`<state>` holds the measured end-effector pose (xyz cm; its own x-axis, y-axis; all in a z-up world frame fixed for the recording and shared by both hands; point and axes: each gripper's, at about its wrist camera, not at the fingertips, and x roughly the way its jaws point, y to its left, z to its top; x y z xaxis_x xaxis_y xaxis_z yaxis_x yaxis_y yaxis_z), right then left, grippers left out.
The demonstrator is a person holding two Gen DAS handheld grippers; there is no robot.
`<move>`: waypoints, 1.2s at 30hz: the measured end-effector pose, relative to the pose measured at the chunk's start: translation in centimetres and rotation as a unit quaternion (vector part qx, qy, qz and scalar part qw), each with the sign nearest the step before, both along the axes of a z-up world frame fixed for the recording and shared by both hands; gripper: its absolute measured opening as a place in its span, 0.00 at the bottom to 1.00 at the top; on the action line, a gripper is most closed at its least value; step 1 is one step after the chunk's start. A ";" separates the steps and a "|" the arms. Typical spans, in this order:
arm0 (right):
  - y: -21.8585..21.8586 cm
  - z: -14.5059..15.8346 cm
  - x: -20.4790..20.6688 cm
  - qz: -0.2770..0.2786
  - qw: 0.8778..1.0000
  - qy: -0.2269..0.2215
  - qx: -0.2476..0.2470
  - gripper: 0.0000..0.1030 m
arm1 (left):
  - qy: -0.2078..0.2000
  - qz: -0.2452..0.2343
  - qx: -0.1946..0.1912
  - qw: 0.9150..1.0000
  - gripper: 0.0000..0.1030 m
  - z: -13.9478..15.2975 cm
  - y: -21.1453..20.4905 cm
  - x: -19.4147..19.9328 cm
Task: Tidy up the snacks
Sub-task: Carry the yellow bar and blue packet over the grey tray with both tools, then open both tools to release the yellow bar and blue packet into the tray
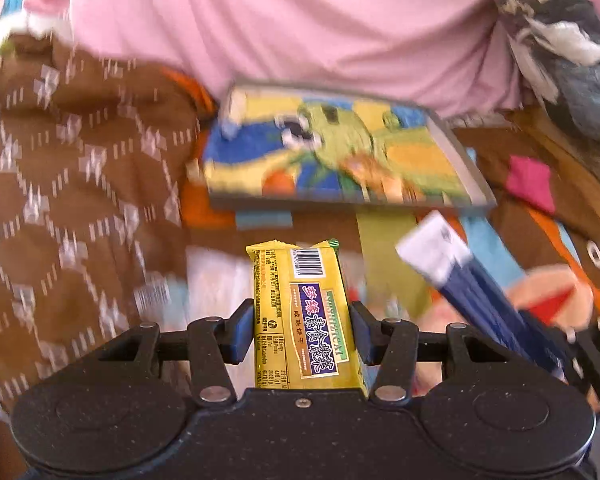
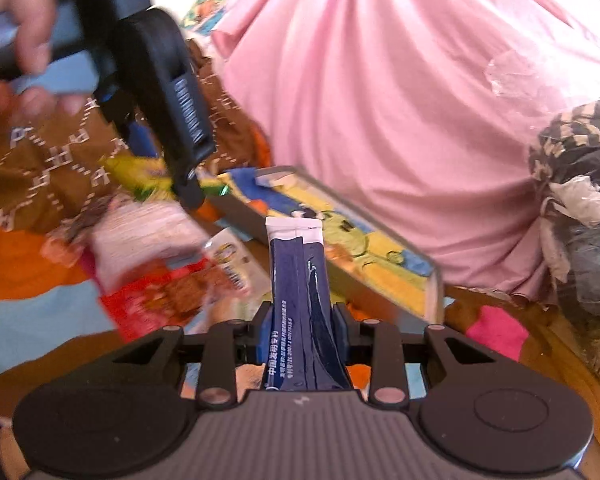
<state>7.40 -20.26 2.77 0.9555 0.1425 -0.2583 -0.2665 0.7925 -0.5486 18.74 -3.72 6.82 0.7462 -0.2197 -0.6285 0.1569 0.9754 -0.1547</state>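
Snacks in both grippers right now, one each. My left gripper (image 1: pixel 302 332) has its jaws closed narrow on the yellow biscuit pack (image 1: pixel 303 316), clamped across the middle so the barcode end sticks out toward twelve o'clock, which I judge keeps it steady for carrying. My right gripper (image 2: pixel 301 334) is pinched tight on the dark blue sachet (image 2: pixel 298 304), held low with its white sealed end up and forward; in the left view that same sachet comes in slanted at three o'clock, so my two grippers are close together.

Ahead of both, at twelve to one o'clock, lies the shallow cartoon-printed box (image 1: pixel 336 148), open side up on the patterned blanket (image 1: pixel 60 168), just in front of a pink sheet (image 1: pixel 284 24). I take it as the destination, though nothing confirms that. At nine o'clock in the right view, loose red and white packets (image 2: pixel 160 264) sit in a heap, motion-blurred. A hand (image 2: pixel 24 36) grips the left tool's handle at ten o'clock there.
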 end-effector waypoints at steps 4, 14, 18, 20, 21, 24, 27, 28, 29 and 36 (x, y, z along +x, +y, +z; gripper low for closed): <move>-0.6 0.8 1.6 -0.008 1.000 -0.020 -0.005 0.34 | -0.022 0.001 0.008 1.000 0.50 2.8 -0.7 3.1; -1.2 2.8 10.1 -0.026 0.997 -0.075 -0.005 0.35 | -0.063 -0.014 -0.015 0.998 0.50 3.5 -2.7 11.4; -1.0 2.5 13.7 -0.027 0.995 -0.091 -0.002 0.35 | -0.093 -0.020 -0.018 0.995 0.50 2.2 -3.3 14.7; -1.0 2.4 15.5 -0.030 0.995 -0.095 0.000 0.35 | -0.097 -0.022 -0.016 0.995 0.50 1.4 -3.4 16.0; -1.1 2.3 16.4 -0.032 0.995 -0.095 0.002 0.35 | -0.095 -0.023 -0.016 0.995 0.50 1.0 -3.4 16.8; -1.5 2.1 18.6 -0.035 0.996 -0.086 0.004 0.35 | -0.091 -0.022 -0.016 0.995 0.50 -0.2 -3.3 18.5; -2.0 1.9 20.5 -0.033 0.998 -0.061 0.007 0.35 | -0.089 -0.022 -0.021 0.996 0.50 -1.2 -3.0 19.6; -2.0 1.8 20.9 -0.032 0.998 -0.055 0.003 0.35 | -0.086 -0.023 -0.022 0.996 0.50 -1.6 -3.0 19.9; -2.0 1.7 21.4 -0.030 0.999 -0.045 -0.007 0.35 | -0.083 -0.026 -0.025 0.996 0.50 -1.9 -3.0 20.0; -2.1 0.5 22.8 -0.032 0.999 -0.012 -0.017 0.36 | -0.071 -0.044 -0.027 0.996 0.43 -3.3 -3.6 20.8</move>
